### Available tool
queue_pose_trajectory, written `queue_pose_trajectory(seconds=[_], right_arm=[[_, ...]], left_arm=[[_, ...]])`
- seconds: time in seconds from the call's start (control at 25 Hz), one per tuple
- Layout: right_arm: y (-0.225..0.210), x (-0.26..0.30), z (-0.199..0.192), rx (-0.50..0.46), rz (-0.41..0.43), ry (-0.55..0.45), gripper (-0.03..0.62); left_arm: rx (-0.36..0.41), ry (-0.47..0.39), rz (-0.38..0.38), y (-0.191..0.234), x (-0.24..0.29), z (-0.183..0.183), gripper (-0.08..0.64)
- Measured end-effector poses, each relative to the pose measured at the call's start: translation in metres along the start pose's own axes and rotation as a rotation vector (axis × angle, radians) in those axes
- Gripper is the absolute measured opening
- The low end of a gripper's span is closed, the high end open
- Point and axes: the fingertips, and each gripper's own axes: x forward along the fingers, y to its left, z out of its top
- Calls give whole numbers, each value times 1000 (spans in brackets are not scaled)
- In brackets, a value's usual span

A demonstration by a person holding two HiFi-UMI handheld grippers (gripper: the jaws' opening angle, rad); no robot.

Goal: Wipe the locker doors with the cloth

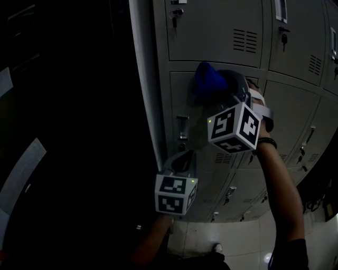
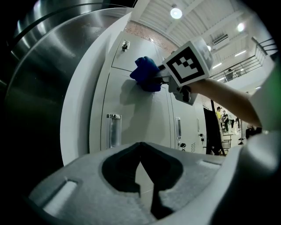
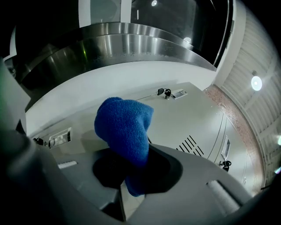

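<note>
Head view looks down the lockers (image 1: 211, 31); both gripper views face them closely

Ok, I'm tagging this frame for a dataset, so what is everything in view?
cloth: one, blue, against a locker door, held by the right gripper
locker doors: many, grey, one bank ahead
keys: several, dark, in door locks
vent slots: several sets, dark, on the doors
ceiling lamps: several, white, overhead
left gripper: one, grey, shut and empty, low beside the lockers
right gripper: one, grey, shut on the cloth
right arm: one, bare, reaching to the door
</note>
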Motion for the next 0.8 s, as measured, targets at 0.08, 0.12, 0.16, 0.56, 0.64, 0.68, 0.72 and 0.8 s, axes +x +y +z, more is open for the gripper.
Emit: queue_pose_trajectory(seconds=[0.08,0.12,0.16,0.56,0.64,0.68,0.72,0.8], right_arm=[[1,2,1,-8,-9,-4,71],[2,2,1,-13,-13,-7,71],[4,1,1,-16,-14,-11,71],[51,-15,-19,11,39,-5,69],[62,-18,-26,11,50,1,69],[68,-20,-30,14,56,5,69],[74,-22,-33,22,64,8,69],[89,-26,-40,42,84,18,69]], left_arm=[[-2,-2,4,1,-1,0,5],[-2,-3,6,2,-2,0,5],[-2,-3,8,3,-2,0,5],[-4,-3,21,7,-2,-2,5],[-5,-2,22,7,-2,-3,5],[-5,-1,23,7,-3,-3,5],[-4,0,24,8,-3,-4,5],[-3,1,28,9,-3,-4,5]])
